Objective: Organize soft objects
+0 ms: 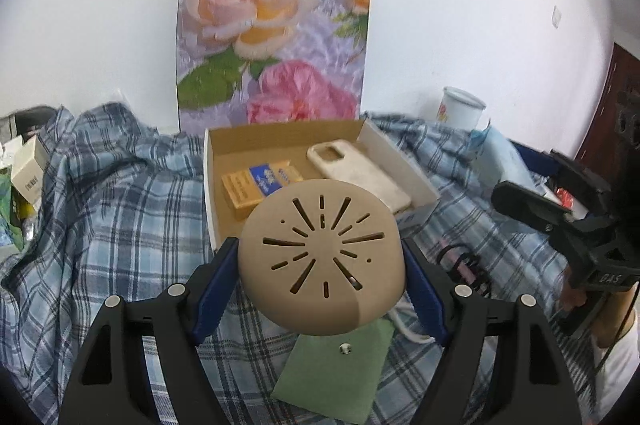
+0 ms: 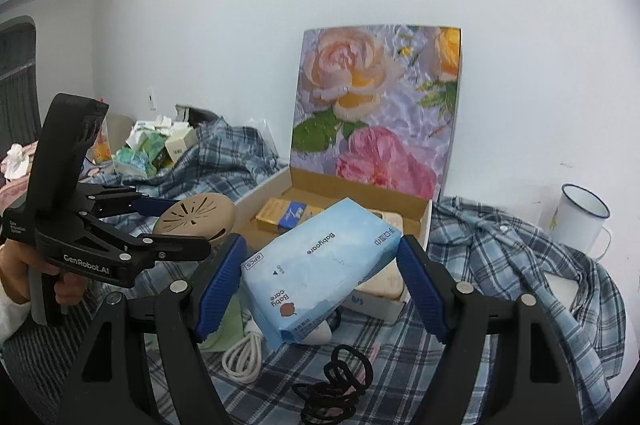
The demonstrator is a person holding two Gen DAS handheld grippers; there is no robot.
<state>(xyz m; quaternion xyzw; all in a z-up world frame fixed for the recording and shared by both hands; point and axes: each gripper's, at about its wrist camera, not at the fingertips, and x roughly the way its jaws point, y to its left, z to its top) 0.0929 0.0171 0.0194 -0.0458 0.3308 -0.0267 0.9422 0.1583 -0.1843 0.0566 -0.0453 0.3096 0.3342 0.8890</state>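
Observation:
My left gripper (image 1: 322, 265) is shut on a beige round slotted silicone cover (image 1: 320, 257) and holds it above the plaid cloth, just in front of the open cardboard box (image 1: 212, 193); the cover also shows in the right wrist view (image 2: 196, 217). The box holds a white phone case (image 1: 360, 177) and a yellow-blue packet (image 1: 260, 185). My right gripper (image 2: 320, 281) is shut on a light blue Babycare tissue pack (image 2: 320, 261), lifted in front of the box (image 2: 416, 221).
A green pouch (image 1: 336, 369), a white cable (image 2: 244, 357) and black hair ties (image 2: 340, 381) lie on the plaid cloth. A floral board (image 1: 272, 45) leans on the wall behind the box. A white enamel mug (image 2: 576, 221) stands at right. Clutter sits at left (image 2: 152, 149).

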